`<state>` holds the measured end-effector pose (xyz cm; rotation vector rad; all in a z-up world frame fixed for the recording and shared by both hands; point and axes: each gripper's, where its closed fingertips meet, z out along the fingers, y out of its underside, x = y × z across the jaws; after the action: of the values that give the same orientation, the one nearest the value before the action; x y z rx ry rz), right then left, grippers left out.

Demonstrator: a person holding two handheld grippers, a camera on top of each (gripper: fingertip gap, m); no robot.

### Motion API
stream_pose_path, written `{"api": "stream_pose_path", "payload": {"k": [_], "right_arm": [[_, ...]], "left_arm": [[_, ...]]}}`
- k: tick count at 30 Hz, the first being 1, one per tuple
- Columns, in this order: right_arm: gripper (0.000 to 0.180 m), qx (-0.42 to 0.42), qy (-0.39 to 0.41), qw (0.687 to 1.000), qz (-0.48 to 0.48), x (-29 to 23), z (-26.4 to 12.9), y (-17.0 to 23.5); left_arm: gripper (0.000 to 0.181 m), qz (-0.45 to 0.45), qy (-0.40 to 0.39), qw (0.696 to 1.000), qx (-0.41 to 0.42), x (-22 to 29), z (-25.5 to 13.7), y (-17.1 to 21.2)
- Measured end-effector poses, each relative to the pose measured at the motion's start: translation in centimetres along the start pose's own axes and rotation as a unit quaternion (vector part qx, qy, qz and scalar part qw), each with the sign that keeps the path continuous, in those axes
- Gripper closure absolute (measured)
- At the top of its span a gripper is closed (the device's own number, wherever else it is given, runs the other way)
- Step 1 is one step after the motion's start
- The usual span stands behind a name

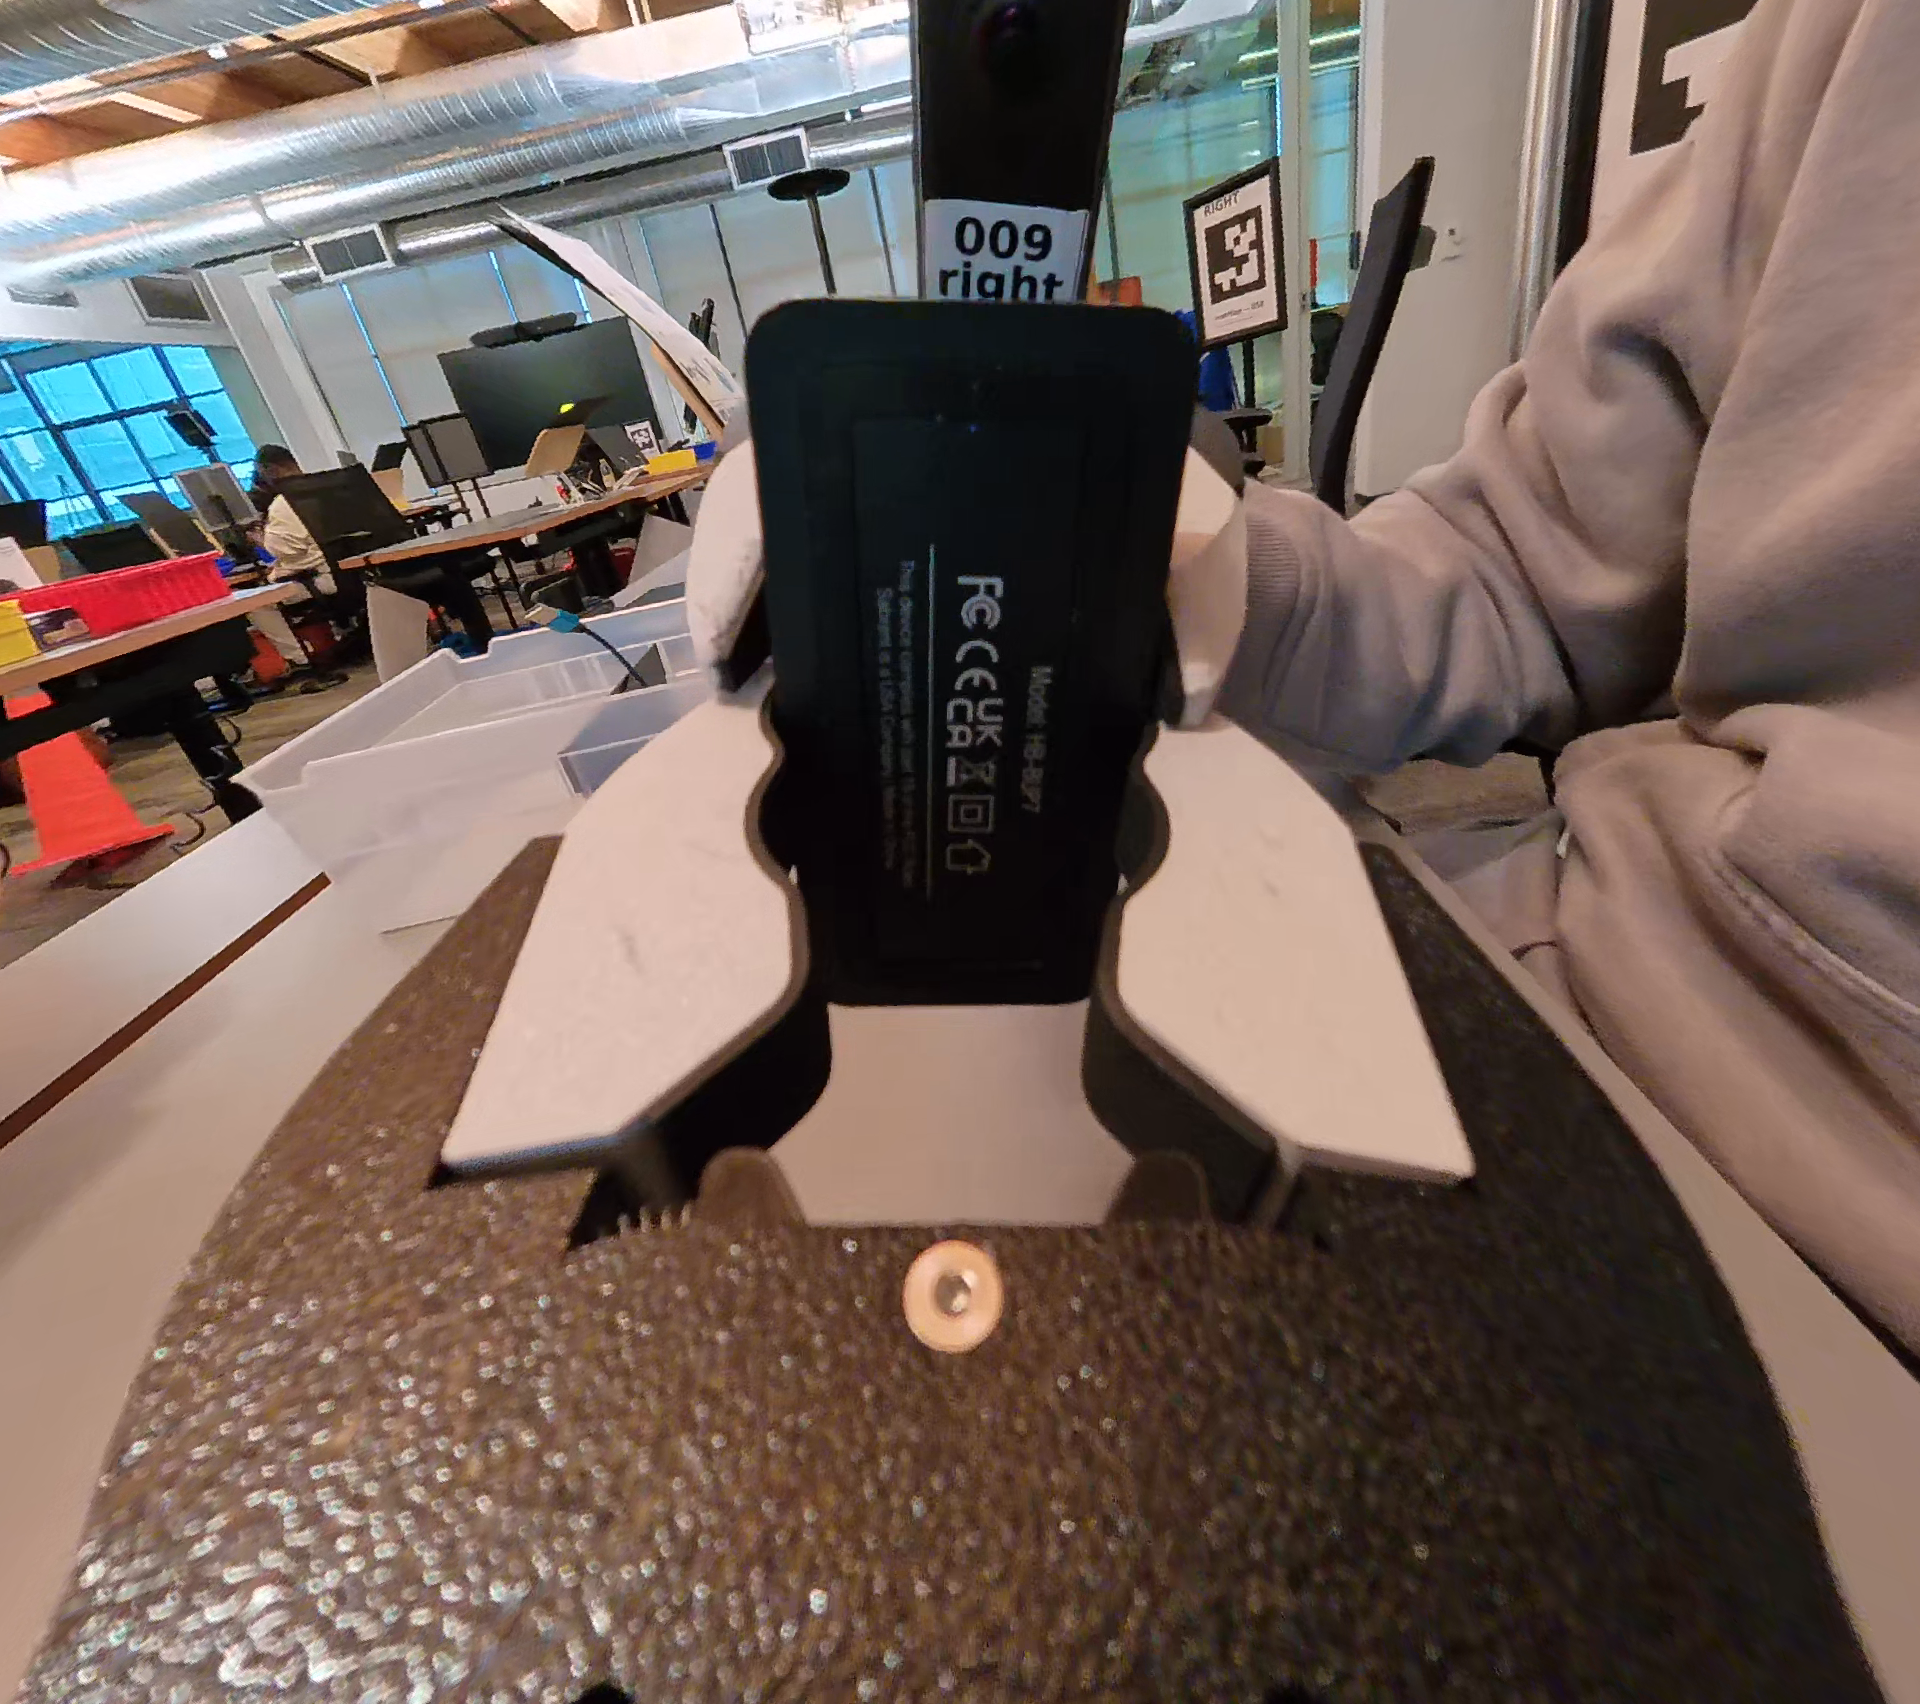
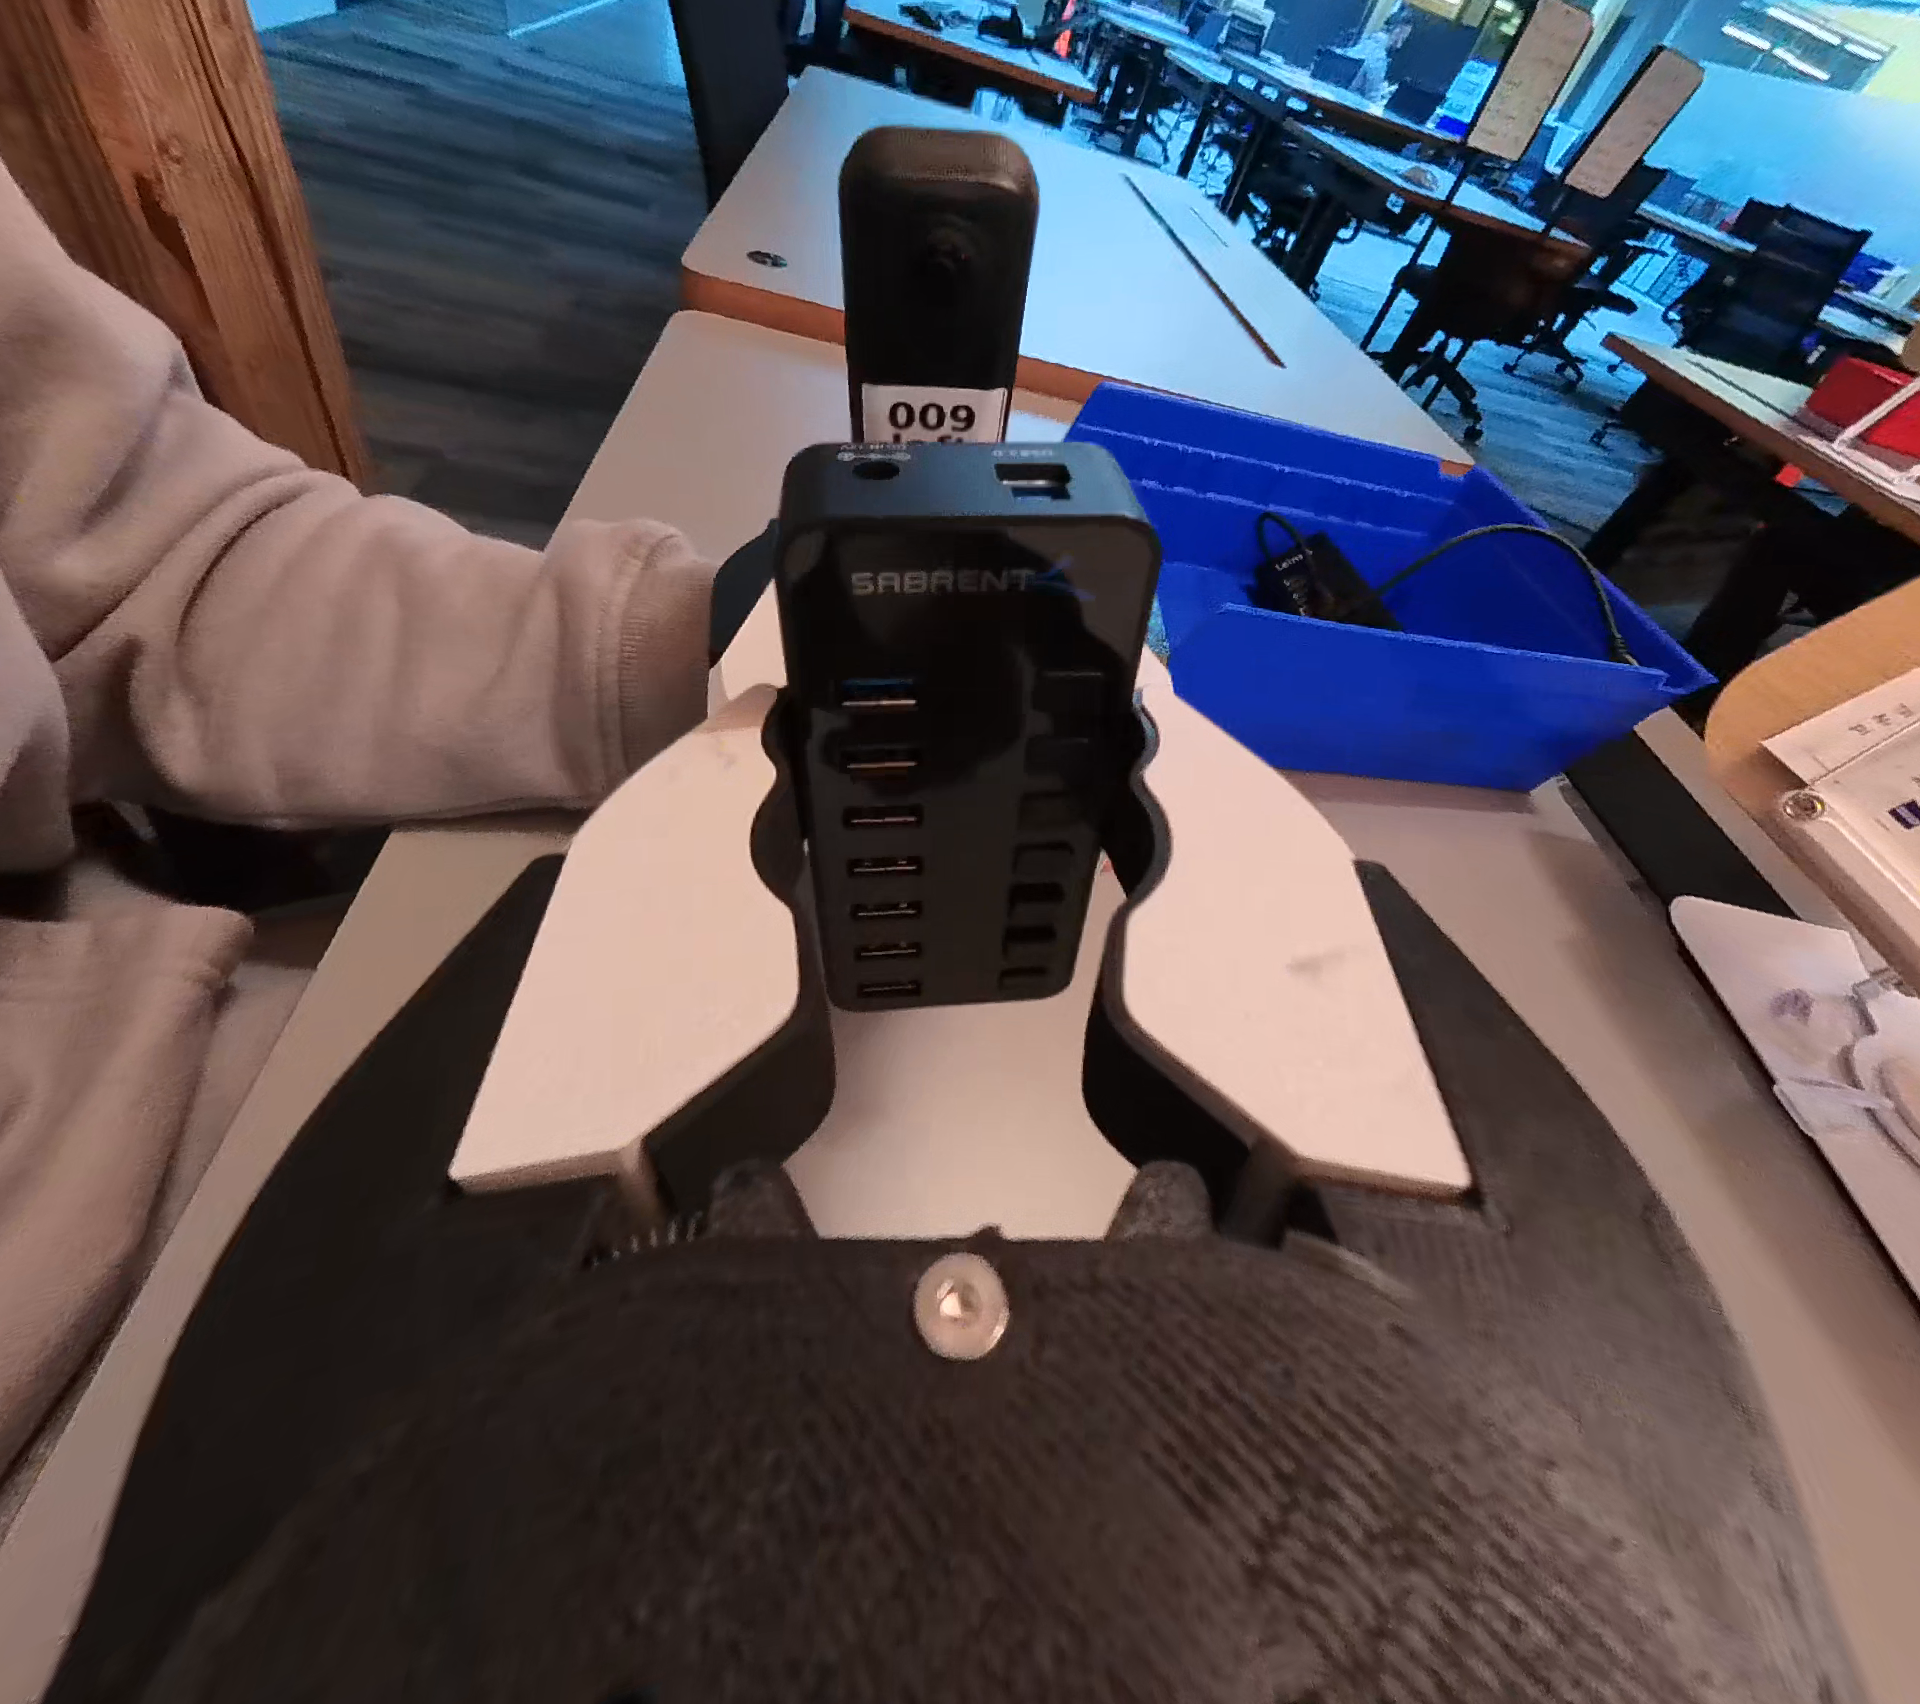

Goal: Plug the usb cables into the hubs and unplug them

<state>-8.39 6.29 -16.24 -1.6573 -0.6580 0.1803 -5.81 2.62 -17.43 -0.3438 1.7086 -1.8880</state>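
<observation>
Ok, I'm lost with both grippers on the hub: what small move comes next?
Probably open the right gripper and leave the hub to the left gripper: both clamp it, its ports are empty, and a cable lies by the white tray.

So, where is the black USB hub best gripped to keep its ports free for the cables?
By its two long side edges, coming from the lower short end. The USB hub is a narrow slab: the port row fills its front face, and its top end has more sockets. The right gripper clamps it so.
</observation>
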Motion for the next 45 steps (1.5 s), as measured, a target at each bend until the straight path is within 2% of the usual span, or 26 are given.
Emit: {"api": "stream_pose_path", "payload": {"k": [1,4,6,10,12,14,16,18,25,32,38,44,45], "right_arm": [[0.121,-0.008,-0.002,1.0,-0.002,0.0,0.0,0.1],[0.12,-0.025,-0.008,1.0,0.004,0.3,-0.1,0.2],[0.12,-0.059,0.022,0.998,-0.029,1.7,-1.3,0.4],[0.12,-0.155,0.122,0.976,-0.088,8.9,-8.6,-0.1],[0.12,-0.251,0.168,0.948,-0.104,14.0,-13.8,1.0],[0.12,-0.366,0.195,0.904,-0.107,19.1,-19.1,3.5],[0.12,-0.477,0.191,0.85,-0.114,23.1,-23.7,6.8],[0.12,-0.543,0.166,0.819,-0.087,25.8,-26.1,10.2],[0.12,-0.619,0.029,0.785,-0.015,28.5,-23.6,20.3],[0.12,-0.706,-0.031,0.706,0.042,28.2,-26.5,27.4],[0.121,-0.708,-0.052,0.701,0.068,27.0,-26.2,30.6],[0.121,-0.72,-0.049,0.688,0.07,26.8,-26.2,30.6],[0.116,-0.732,-0.042,0.678,0.057,27.1,-26.8,30.4]], "left_arm": [[0.121,0.004,-0.003,1.0,-0.004,0.0,-0.1,0.1],[0.122,-0.009,-0.008,1.0,0.005,-0.3,0.0,0.0],[0.115,-0.015,-0.047,0.999,-0.007,-1.3,0.2,0.6],[0.105,-0.016,-0.106,0.993,-0.044,-3.1,-0.7,1.7],[0.112,-0.02,-0.123,0.992,-0.022,-3.7,-1.2,1.0],[0.116,-0.028,-0.124,0.992,-0.009,-3.9,-1.5,0.7],[0.116,-0.029,-0.127,0.991,-0.007,-4.0,-1.6,0.7],[0.117,-0.031,-0.115,0.993,-0.014,-3.7,-1.3,0.9],[0.117,-0.03,-0.112,0.993,-0.034,-3.7,-1.1,1.6],[0.119,-0.042,-0.126,0.991,-0.022,-4.0,-2.3,1.4],[0.119,-0.047,-0.126,0.991,-0.024,-3.7,-2.4,1.6],[0.119,-0.049,-0.125,0.991,-0.027,-3.8,-2.3,1.8],[0.118,-0.049,-0.127,0.99,-0.027,-3.8,-2.3,1.8]]}}
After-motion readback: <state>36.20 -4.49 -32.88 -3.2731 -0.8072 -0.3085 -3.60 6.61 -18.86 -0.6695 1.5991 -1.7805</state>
